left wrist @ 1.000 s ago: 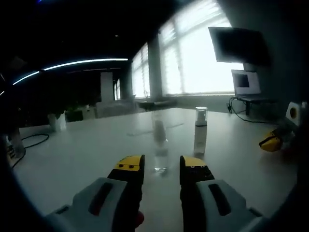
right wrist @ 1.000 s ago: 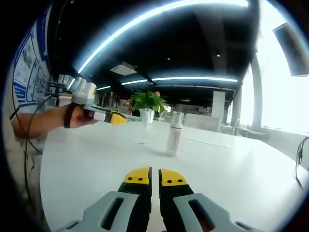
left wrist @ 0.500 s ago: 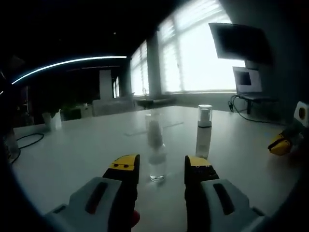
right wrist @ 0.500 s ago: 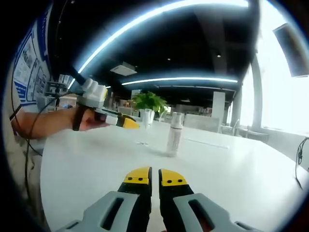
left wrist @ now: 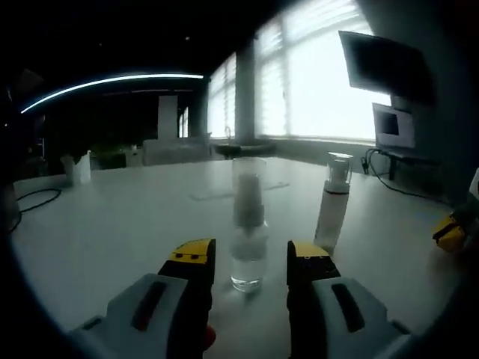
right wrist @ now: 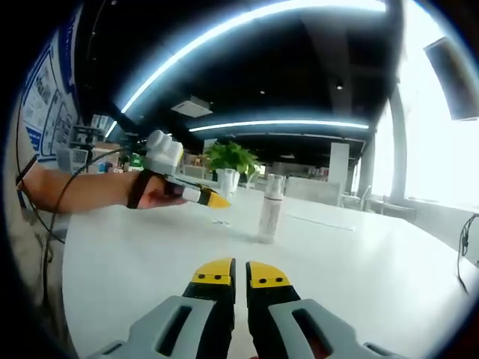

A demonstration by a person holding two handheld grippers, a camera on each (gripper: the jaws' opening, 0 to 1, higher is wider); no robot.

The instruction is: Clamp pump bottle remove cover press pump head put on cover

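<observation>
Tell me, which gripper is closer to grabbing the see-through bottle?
Left. Its open jaws sit either side of the clear bottle, close in front. The right gripper is shut and far back.

Your left gripper (left wrist: 249, 262) sits low in the frame with jaws wide apart. Your right gripper (right wrist: 239, 275) looks almost closed, jaws perhaps just touching.
</observation>
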